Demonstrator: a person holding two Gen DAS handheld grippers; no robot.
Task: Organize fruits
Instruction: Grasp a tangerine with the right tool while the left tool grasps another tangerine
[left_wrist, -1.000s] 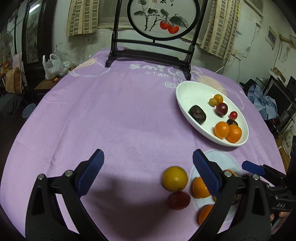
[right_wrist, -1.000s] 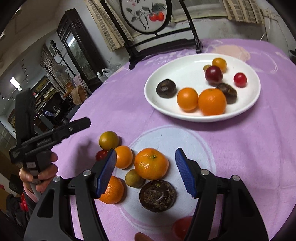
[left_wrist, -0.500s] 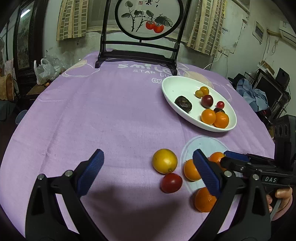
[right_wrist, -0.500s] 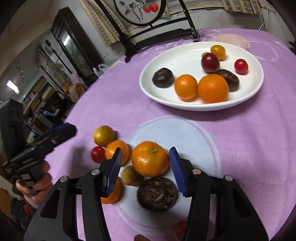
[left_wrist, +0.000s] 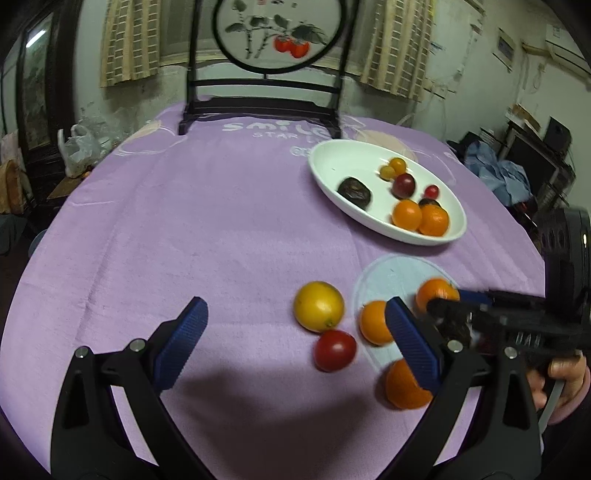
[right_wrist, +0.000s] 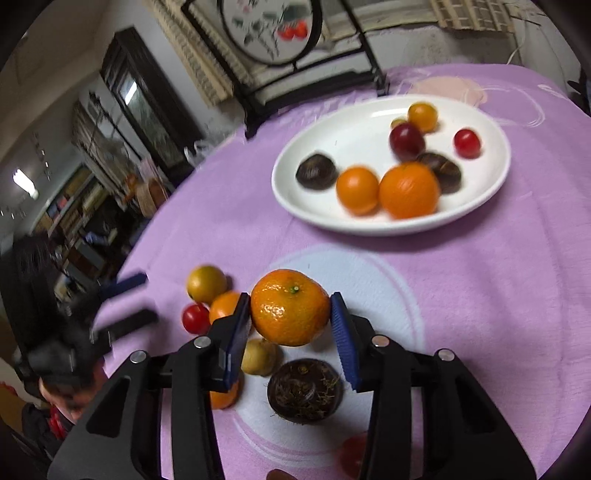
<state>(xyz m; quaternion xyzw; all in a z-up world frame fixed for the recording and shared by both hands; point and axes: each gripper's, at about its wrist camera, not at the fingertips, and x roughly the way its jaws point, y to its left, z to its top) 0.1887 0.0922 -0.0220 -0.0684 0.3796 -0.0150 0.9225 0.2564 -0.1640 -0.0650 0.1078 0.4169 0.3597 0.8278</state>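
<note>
The right gripper (right_wrist: 291, 322), jaws just closing, clamps the mandarin (right_wrist: 290, 307) on the purple tablecloth (right_wrist: 498, 295), the white plate (right_wrist: 295, 206) at one o'clock. The left gripper (left_wrist: 295, 332) gapes empty.

Left gripper (left_wrist: 295, 325) jaws wide apart over purple cloth (left_wrist: 184, 221). Yellow fruit (left_wrist: 318, 305) and red tomato (left_wrist: 335, 350) lie between them. White plate (left_wrist: 332, 162) with fruit beyond.
</note>
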